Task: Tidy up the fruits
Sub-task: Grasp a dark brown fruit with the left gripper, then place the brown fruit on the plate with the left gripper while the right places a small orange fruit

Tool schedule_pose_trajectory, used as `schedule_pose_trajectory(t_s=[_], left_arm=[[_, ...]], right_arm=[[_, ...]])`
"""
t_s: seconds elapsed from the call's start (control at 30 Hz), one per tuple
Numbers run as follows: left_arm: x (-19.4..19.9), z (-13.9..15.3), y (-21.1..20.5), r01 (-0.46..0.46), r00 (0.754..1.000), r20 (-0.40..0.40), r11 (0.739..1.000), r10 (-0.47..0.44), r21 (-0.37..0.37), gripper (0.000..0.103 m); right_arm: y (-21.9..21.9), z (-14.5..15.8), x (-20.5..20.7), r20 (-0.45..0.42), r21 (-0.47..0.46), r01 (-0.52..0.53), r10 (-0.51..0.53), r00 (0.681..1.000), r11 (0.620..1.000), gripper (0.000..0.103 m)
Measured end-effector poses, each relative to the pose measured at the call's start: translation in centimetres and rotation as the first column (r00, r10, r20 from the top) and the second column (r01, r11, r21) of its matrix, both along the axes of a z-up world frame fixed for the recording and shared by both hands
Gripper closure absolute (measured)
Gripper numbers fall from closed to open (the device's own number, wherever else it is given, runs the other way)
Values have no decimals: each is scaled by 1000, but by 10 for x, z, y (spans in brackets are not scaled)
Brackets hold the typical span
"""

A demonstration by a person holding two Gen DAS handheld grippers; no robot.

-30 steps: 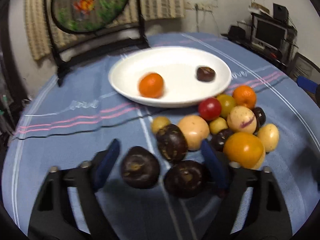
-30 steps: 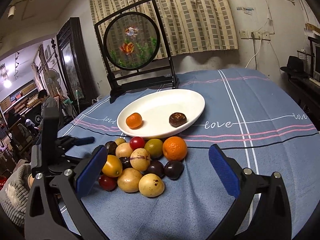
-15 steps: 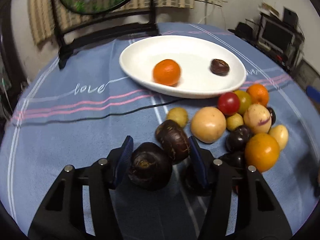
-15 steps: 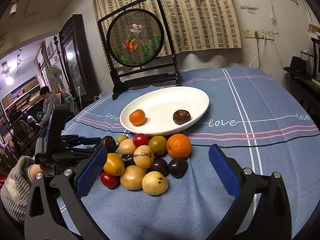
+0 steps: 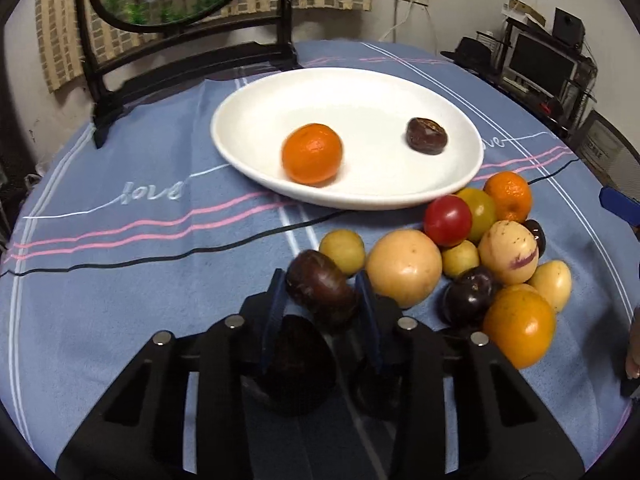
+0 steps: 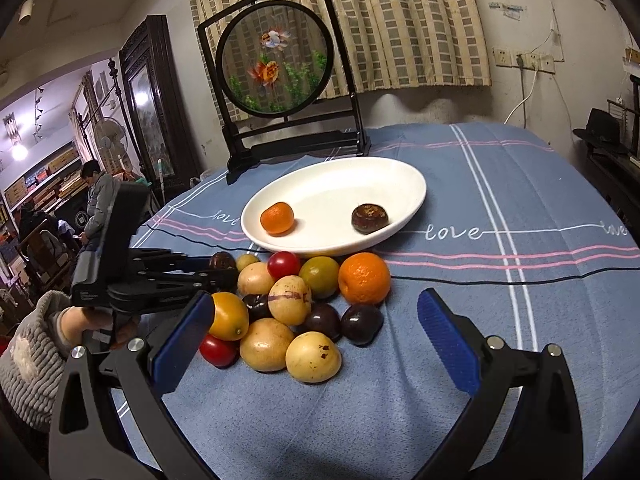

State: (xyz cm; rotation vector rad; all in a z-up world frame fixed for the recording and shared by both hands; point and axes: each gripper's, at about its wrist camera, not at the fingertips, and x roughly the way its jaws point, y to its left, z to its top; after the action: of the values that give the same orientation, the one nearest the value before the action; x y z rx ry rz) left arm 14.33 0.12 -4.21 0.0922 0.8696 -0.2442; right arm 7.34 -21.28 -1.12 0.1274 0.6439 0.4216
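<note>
My left gripper (image 5: 322, 308) is closing its jaws, and a dark brown fruit (image 5: 320, 296) sits between the blue pads, touching both. A second dark fruit (image 5: 296, 368) lies under the fingers on the cloth. In the right wrist view the left gripper (image 6: 222, 274) reaches into the left side of the fruit pile (image 6: 290, 300). The white plate (image 5: 348, 204) holds an orange (image 5: 312, 153) and a dark fruit (image 5: 426, 136). My right gripper (image 6: 315, 300) stands wide open in front of the pile, holding nothing.
A black-framed round goldfish screen (image 6: 276, 60) stands behind the plate (image 6: 320, 250). A hand in a grey sleeve (image 6: 28, 356) holds the left gripper. A person (image 6: 98, 200) sits in the far room at left. A monitor (image 5: 544, 64) stands past the table's right edge.
The left jaws have closed from wide apart onto the dark brown fruit, and the left gripper has tipped forward toward the pile. The right gripper has stayed open, almost still.
</note>
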Motion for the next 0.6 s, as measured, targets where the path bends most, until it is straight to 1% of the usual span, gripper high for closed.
schedule_pose_trajectory(t_s=[0.03,0.1,0.17,0.23,0.27,0.3,0.33,0.4,0.5,0.6], left_arm=[[1,0,0,5,1000,-4,1000,-5,-6,72],[-1,0,0,8,1000,-4,1000,-8,-12,73],[-2,3,7,2,1000,-6,998,-3,-59,73],[-1,5,16,-27,1000,-4,996,27,-89,73],[-1,7,19,-41,999,-1,994,41,-101,73],[-2,8,21,-46,999,3,993,46,-110,73],[-4,10,20,-43,999,12,993,44,-112,73],[-9,14,17,-32,999,39,994,36,-103,73],[-13,18,16,-18,998,51,993,24,-116,73],[-11,16,18,-17,999,33,990,22,-138,73]], right_arm=[[1,0,0,-1,-3,-1,1,1000,1000,1],[2,-1,0,1,-15,-2,2,1000,1000,1],[3,1,-3,27,-18,-7,7,1000,1000,1],[9,5,-7,59,-16,-45,46,997,999,3],[12,5,-8,66,-20,-58,59,996,998,8],[19,5,-8,69,-34,-88,90,994,996,21],[26,4,-8,63,-46,-116,119,991,992,25],[46,-3,-3,32,-97,-167,171,985,981,25],[69,-12,0,8,-171,-220,224,975,960,25],[87,-15,2,0,-219,-261,268,963,940,36]])
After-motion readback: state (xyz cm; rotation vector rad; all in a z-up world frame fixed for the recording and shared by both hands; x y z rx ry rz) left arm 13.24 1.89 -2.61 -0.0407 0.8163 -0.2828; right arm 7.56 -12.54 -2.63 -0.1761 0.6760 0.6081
